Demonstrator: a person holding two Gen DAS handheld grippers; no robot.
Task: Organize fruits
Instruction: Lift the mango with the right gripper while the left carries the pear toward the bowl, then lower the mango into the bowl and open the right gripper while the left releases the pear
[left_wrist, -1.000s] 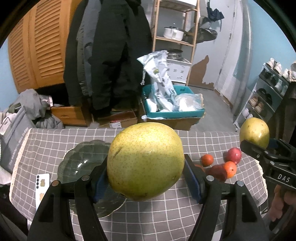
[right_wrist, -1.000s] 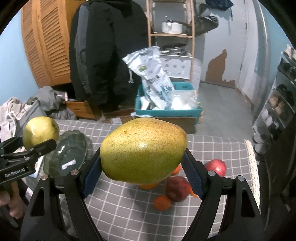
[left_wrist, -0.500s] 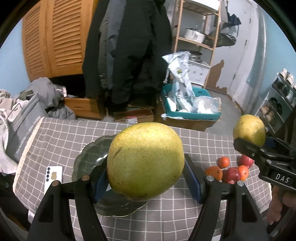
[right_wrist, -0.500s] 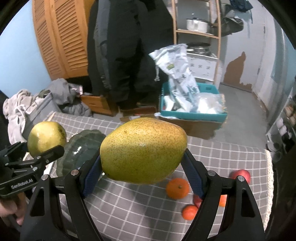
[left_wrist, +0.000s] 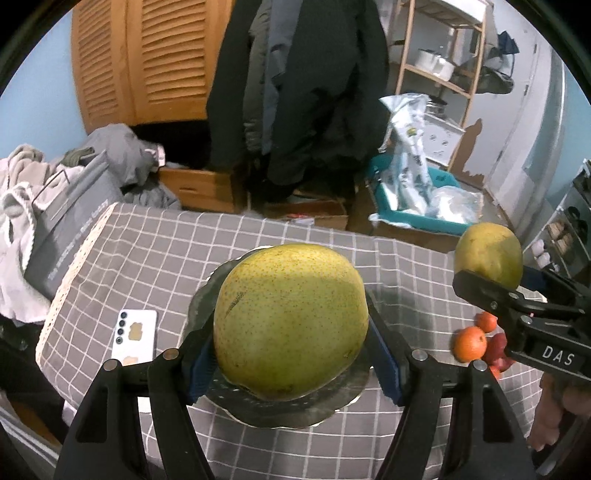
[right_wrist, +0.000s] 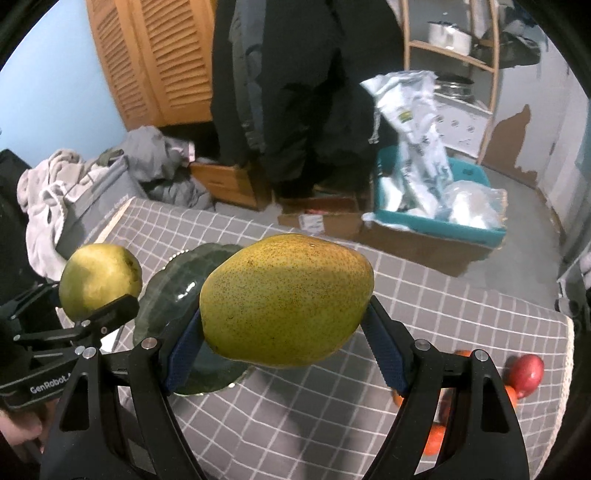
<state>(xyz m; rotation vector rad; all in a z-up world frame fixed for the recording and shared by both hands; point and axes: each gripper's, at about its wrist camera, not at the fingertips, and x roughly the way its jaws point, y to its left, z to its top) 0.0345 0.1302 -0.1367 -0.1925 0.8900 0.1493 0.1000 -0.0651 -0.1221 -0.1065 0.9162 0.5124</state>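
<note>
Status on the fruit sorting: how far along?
Done: nothing visibly on the dark plate. In hand: left tongs clamp a pear above the plate; right tongs clamp a second pear beside it. Left: both pears unplaced, oranges and red fruit loose on the cloth.

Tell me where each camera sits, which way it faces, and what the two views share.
Left wrist: on the left gripper, looking down over its pear at the dark plate; a hand shows at right.
Right wrist: on the right gripper, looking past its pear at the checked tablecloth.
Shared: plate, both pears, oranges, each other's gripper.
</note>
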